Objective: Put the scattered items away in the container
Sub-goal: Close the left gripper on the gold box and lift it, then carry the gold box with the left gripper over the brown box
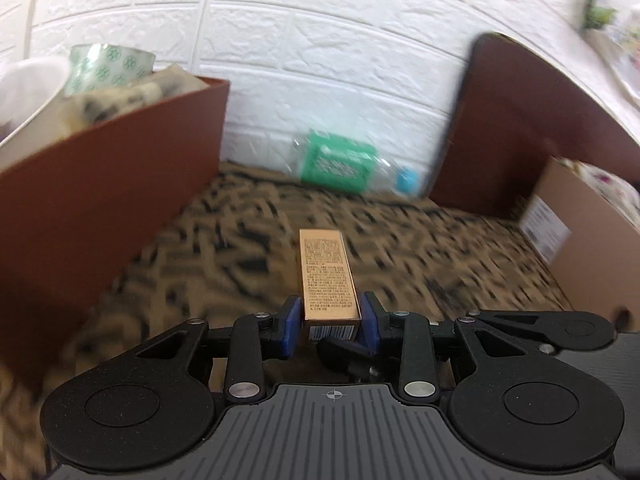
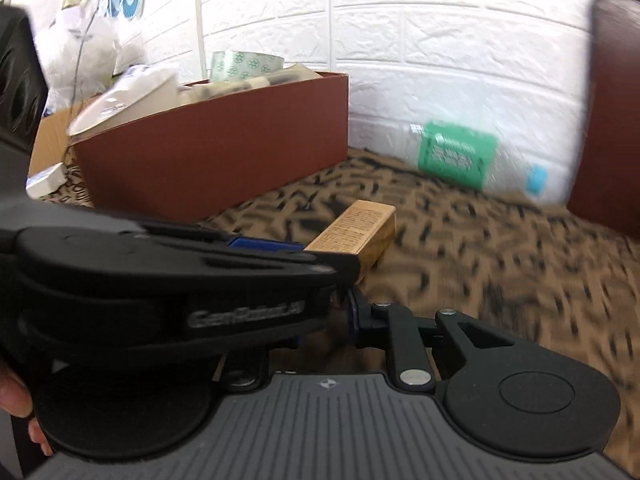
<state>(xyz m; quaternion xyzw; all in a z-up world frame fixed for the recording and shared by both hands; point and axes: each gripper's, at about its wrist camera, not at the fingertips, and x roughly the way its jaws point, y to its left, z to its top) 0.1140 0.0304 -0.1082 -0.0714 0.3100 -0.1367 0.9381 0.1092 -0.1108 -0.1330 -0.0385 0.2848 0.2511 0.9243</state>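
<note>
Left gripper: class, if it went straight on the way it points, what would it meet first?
Probably the bottle lying at the wall; the left gripper, shut on the box, has only cloth before that. Depth is unclear.

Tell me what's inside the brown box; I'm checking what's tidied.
The brown box holds a tape roll, patterned cloth and something white. Its wall hides anything lower.

I'm seeing bright, even light bleaching the white brick wall [image 1: 340,60]. Motion blur is smearing the patterned cloth [image 2: 500,260] and bottle [image 1: 344,164]; fisheye distortion is bending edges, corners darkening.
</note>
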